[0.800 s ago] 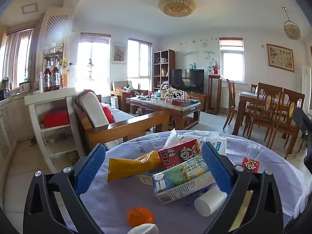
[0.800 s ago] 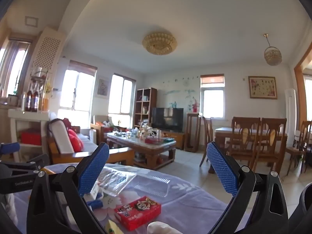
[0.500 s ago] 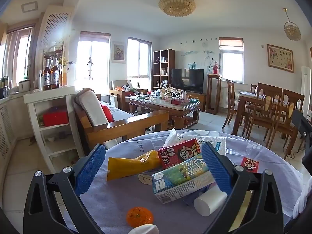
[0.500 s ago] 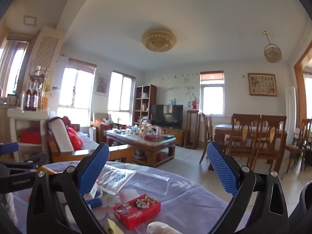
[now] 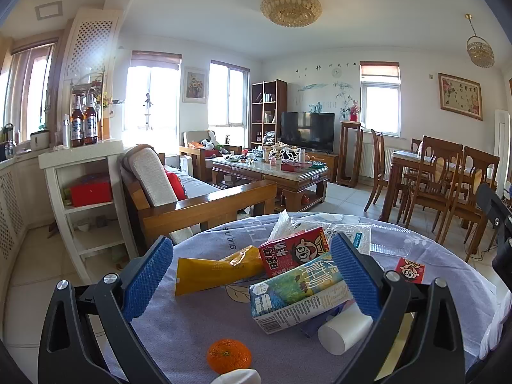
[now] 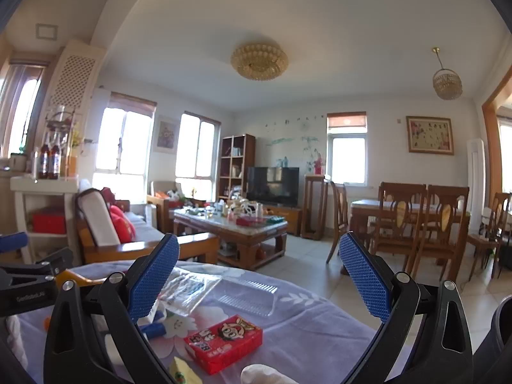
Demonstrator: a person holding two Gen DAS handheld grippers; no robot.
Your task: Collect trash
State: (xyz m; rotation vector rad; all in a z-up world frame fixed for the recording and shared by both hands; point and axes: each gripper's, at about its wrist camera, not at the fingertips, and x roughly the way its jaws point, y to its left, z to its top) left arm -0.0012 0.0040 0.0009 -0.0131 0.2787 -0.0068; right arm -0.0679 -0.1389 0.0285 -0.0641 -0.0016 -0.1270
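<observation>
The milk carton point(image 5: 297, 291) lies just ahead of your left gripper point(image 5: 252, 272), toward its right finger; the red box point(image 6: 223, 342) sits between your right gripper point(image 6: 259, 275)'s fingers. Both are spread wide, empty. You're lining up: advance, then close.

A home's living room — sofa point(image 5: 179, 188), television point(image 5: 307, 131), probably dining table point(image 5: 412, 160).

We see a matt lilac cloth tablecloth point(image 5: 198, 326), glossy printed milk carton point(image 5: 297, 291), shiny yellow plastic wrapper point(image 5: 214, 268), and rough blue gripper pads point(image 5: 147, 275).
</observation>
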